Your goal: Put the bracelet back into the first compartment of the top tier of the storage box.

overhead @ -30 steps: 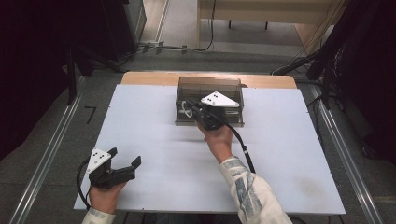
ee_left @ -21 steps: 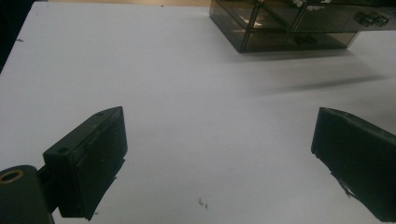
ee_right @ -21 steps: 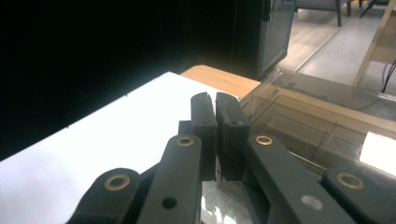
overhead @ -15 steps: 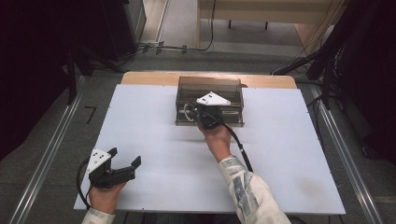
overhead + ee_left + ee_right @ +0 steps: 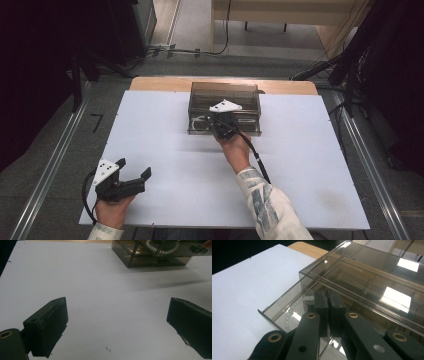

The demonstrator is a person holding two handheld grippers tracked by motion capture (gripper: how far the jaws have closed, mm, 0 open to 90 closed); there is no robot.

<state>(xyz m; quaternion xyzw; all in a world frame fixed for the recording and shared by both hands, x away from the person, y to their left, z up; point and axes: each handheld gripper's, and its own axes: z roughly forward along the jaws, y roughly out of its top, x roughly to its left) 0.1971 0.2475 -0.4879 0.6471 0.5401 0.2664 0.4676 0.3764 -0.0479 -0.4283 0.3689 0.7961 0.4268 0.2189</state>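
Inside smoky clear box (image 5: 367, 290), white beads (image 5: 294, 307)

Right gripper (image 5: 218, 121) seemingly inside smoky box (image 5: 200, 100).

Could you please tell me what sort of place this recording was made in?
Probably a lab recording station: a white tabletop between metal rails, cables across the grey floor, and a smoky clear plastic drawer box as the prop.

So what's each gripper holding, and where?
Left gripper: nothing, fingers open. Right gripper: fingers shut over the open drawer beside the bracelet; hold unclear.
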